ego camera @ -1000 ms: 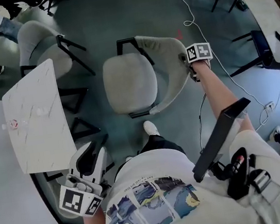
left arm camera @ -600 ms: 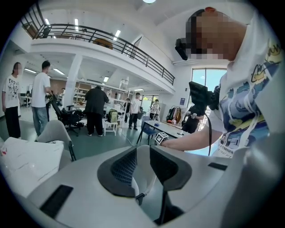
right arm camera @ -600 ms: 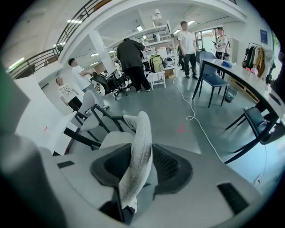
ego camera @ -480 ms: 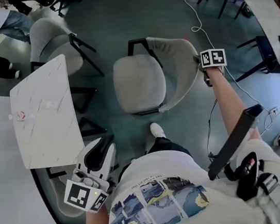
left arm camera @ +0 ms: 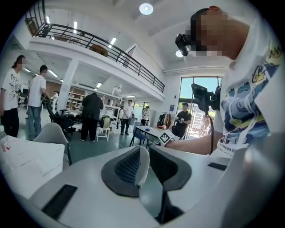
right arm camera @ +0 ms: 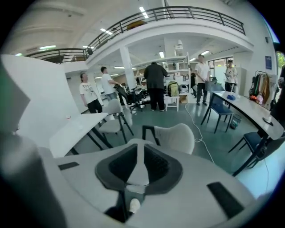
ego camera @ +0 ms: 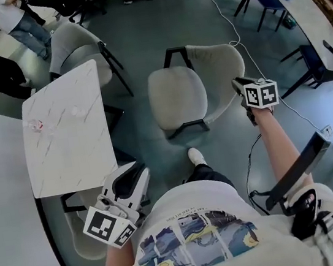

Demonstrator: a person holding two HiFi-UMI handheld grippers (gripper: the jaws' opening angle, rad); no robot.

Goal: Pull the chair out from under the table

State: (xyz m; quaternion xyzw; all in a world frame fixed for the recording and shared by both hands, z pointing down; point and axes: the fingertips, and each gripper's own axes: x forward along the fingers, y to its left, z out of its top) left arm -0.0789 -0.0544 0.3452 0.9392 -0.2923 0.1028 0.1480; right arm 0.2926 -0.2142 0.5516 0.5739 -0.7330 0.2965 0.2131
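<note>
With the chair [ego camera: 176, 97] standing clear of the table [ego camera: 61, 132], hold the empty right gripper [ego camera: 238, 82], jaws just closing nearly together, off its backrest.

Overhead, right gripper view — shared chair [ego camera: 177, 100]

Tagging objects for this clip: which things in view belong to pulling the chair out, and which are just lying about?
Job: grey chair; white table.
Lying about: second grey chair; long table at the right.
</note>
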